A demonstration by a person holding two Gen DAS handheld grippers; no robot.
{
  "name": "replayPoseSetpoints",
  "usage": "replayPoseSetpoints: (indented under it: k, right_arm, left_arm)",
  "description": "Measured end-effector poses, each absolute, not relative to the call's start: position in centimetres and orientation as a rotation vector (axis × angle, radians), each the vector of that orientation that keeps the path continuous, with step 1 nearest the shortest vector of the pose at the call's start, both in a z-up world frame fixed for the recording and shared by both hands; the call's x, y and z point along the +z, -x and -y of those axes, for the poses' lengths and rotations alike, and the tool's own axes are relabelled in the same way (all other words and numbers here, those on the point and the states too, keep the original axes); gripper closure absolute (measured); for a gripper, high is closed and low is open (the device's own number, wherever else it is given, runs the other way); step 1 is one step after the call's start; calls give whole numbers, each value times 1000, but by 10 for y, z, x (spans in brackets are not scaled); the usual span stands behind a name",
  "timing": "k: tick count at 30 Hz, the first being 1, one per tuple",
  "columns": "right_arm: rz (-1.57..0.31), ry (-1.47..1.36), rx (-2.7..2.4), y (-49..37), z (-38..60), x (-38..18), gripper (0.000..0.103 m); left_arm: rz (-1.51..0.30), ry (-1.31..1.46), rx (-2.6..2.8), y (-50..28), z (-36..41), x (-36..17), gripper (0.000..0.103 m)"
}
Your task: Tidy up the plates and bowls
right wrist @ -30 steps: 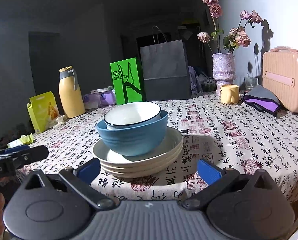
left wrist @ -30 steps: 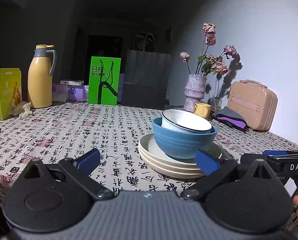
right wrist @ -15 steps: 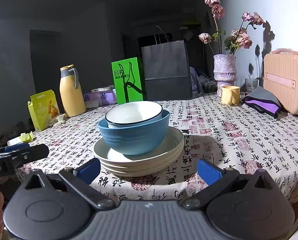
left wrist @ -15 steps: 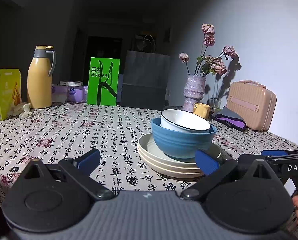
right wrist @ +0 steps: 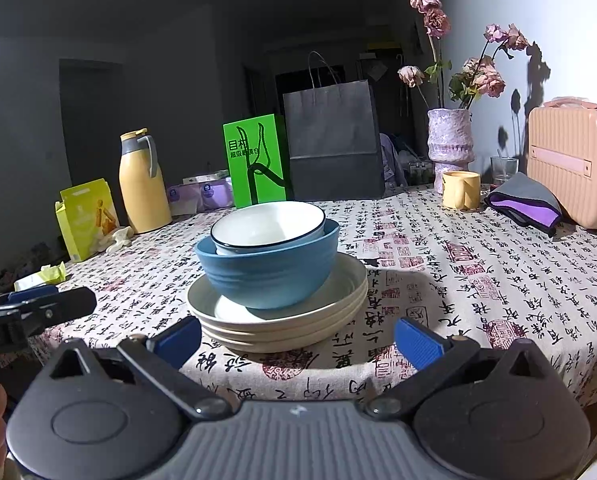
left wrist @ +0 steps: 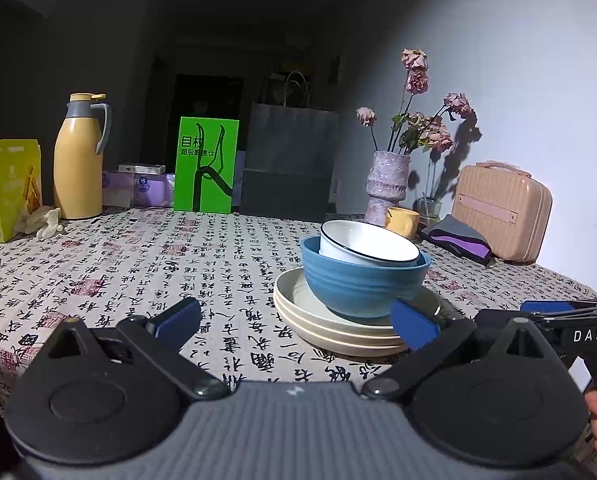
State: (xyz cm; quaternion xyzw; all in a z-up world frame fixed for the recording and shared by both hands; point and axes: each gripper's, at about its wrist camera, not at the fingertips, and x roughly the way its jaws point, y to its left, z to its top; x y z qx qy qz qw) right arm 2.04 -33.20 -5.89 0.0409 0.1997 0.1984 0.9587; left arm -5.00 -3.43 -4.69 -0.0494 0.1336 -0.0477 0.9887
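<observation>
Bowls (right wrist: 266, 256) nest on plates (right wrist: 282, 320); both grippers' fingers (left wrist: 412, 324) spread wide; one reads "DAS".

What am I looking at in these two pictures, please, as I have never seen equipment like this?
No robot is here: a person holds a pair of hand-held tongs in each hand, and a wide-angle camera on each looks forward along its two blue-tipped fingers. One picture comes from the left tongs, the other from the right tongs. Both are open and hold nothing.

On the table, under a tablecloth printed with Chinese characters, a white bowl sits tilted inside a blue bowl, which rests on a stack of cream plates. Behind stand a yellow thermos jug, a green box, a dark paper bag, a vase of dried roses, a yellow mug and a pink case.
</observation>
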Motion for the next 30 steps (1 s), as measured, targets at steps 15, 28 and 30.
replayPoseSetpoints:
  k: [15,28,30]
  right_arm:
    - [-404,-83,402,-20,332,-59,0]
    - [-404,-80,406,-20,332,-59,0]
    - [-404,-80,405,-20,331,-59,0]
  left_arm:
    - [-264,99,-95,51,35,-46,0]
    - [-263,104,-98,51,35,-45,0]
    - [-263,103,-97,51,35,-45,0]
